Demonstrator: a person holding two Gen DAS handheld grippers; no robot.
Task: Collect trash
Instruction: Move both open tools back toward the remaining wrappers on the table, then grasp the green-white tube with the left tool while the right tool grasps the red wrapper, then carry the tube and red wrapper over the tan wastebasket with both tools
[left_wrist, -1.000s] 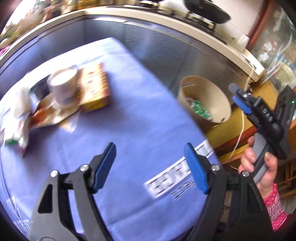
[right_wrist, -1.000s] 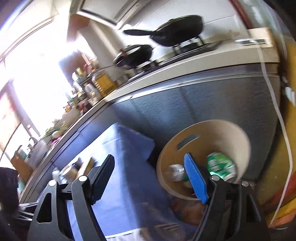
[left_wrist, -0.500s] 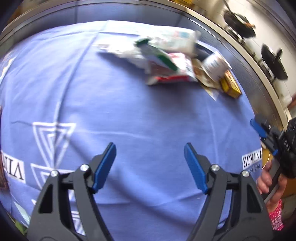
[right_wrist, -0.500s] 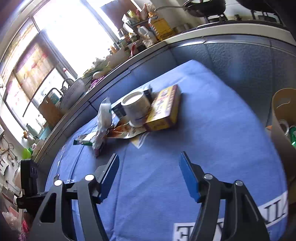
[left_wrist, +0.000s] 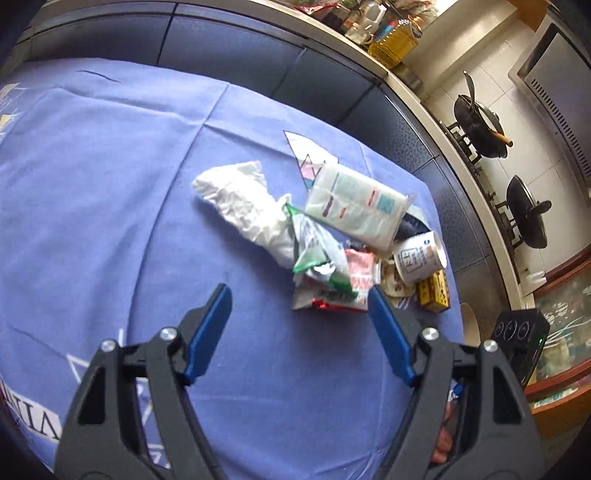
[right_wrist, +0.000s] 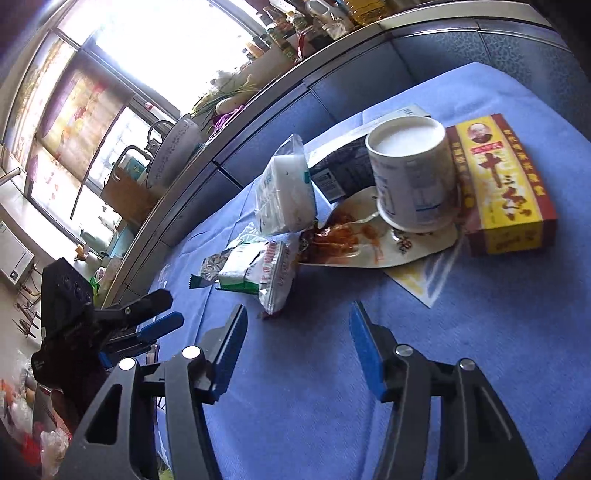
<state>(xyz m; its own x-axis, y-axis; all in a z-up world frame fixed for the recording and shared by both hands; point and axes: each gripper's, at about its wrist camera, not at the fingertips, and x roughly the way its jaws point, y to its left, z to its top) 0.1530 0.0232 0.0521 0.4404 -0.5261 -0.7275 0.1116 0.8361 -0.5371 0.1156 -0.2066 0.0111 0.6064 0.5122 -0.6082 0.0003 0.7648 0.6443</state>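
A blue cloth (left_wrist: 110, 221) is spread over the table, and the trash is gathered in one heap on it, seen right of centre in the left wrist view and at centre and upper right in the right wrist view. In the left wrist view, a crumpled white bag (left_wrist: 247, 206) is seen at centre, a white pack (left_wrist: 354, 210) to its right, and a green and red wrapper (left_wrist: 325, 277) below them. A white cup (left_wrist: 419, 256) lies beside the pack, and a yellow box (left_wrist: 436, 291) lies just beyond the cup. In the right wrist view, the cup (right_wrist: 413, 177) stands inverted on a flat pouch (right_wrist: 369, 243), with the box (right_wrist: 506, 188) touching it at the right. The left gripper (left_wrist: 299, 332) is held with its jaws spread and nothing between them, just below the wrapper. The jaws of the right gripper (right_wrist: 297, 350) have just been closing; they are still apart, and nothing is gripped. The wrapper (right_wrist: 255, 273) lies just above its left pad. Pans (left_wrist: 480, 129) are seen on the stove at the upper right of the left wrist view.
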